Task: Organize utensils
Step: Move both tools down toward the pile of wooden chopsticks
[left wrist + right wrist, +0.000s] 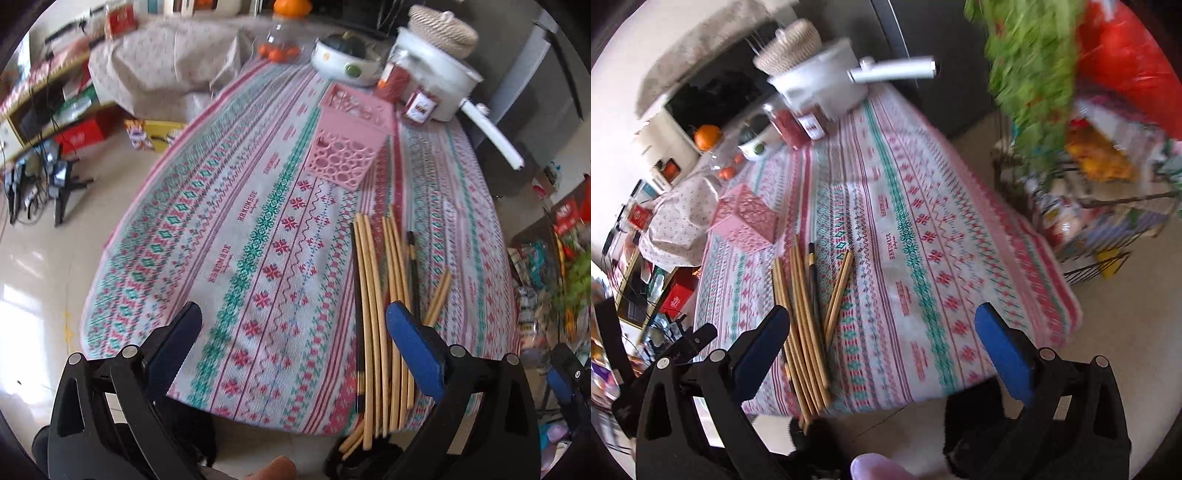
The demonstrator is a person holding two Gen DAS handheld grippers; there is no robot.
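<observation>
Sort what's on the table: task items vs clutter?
Task items:
- chopsticks, loose pile at the near table edge
- pink basket, perforated, lying tipped over mid-table
- left gripper and right gripper, both open, empty

Clutter:
- white pot with woven lid
- white bowl
- red jar
- oranges

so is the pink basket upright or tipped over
Tipped over. The pink basket lies on its side on the tablecloth, its perforated base facing the chopsticks.
</observation>
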